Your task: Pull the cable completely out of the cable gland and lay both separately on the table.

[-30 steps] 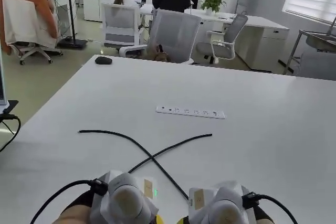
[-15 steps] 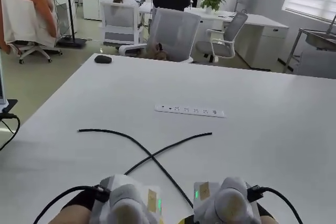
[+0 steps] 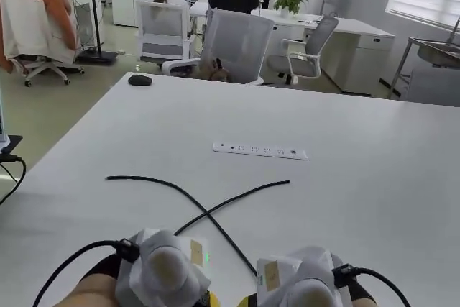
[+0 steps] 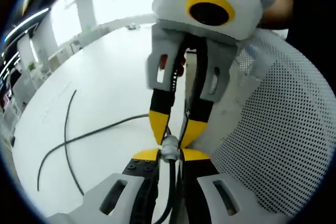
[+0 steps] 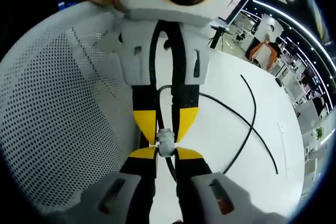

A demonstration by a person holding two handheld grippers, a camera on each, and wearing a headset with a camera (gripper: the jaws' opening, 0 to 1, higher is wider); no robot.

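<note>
Since half a second ago, your left gripper is riding a little higher and further toward nine o'clock in the head view, and your right gripper is sitting slightly lower. What lies on the table is staying where it was.

You are holding the two grippers nose to nose, low at six o'clock in the head view. The yellow tips of both are meeting on the small grey cable gland. Your left gripper's jaws are drawn almost together and are pinching one end of the gland. Your right gripper's jaws are equally narrow and are pinching the other end.

The thin black cable is still passing through the gland. In the left gripper view it is running from the gland toward six o'clock between the left jaws. In the right gripper view it is doing the same between the right jaws.

Gland and cable are hanging above the near edge of the white table, not resting on it. At twelve o'clock from the grippers, two loose black cables are lying crossed on the table. You cannot tell whether either joins the held one. Beyond them a white power strip is lying flat. A white perforated mesh panel is showing beside the grippers.
</note>
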